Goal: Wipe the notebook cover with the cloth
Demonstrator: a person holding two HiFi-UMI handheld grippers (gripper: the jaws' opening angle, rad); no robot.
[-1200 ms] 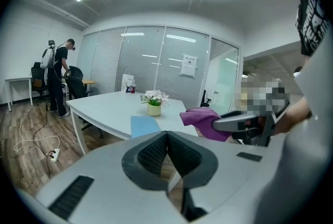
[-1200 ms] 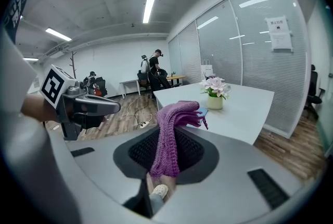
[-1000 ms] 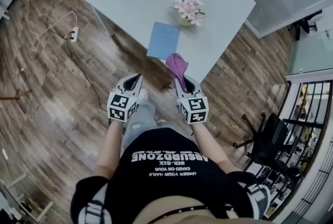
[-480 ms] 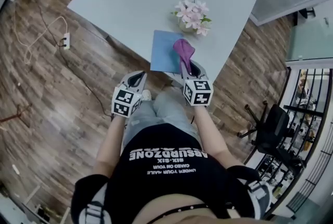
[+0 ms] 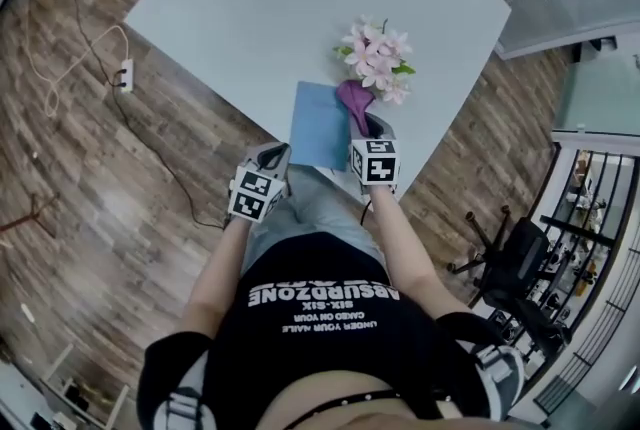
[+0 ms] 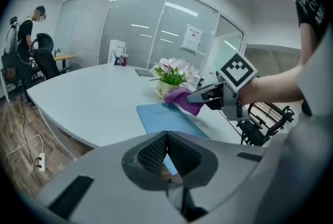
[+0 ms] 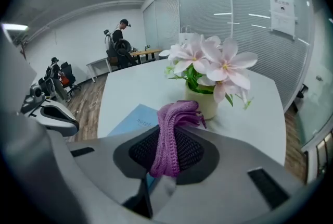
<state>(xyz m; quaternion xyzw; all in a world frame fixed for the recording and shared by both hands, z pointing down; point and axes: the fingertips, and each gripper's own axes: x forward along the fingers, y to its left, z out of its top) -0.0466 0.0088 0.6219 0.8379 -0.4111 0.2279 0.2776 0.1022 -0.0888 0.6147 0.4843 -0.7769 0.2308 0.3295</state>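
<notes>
Right gripper [image 5: 370,123] is clamping the cloth [image 5: 352,98] near the notebook [image 5: 318,126], needing flat, even contact; left gripper [image 5: 274,156] is hanging closed, empty.

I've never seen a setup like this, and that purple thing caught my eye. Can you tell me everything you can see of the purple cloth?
The cloth is purple, soft and knitted-looking, bunched into a ribbed fold. The right tongs are shut on it, and its loose end sticks out past their tips. It hangs over the far end of the blue notebook, close beside the flower pot. Whether it touches the cover is unclear.
</notes>
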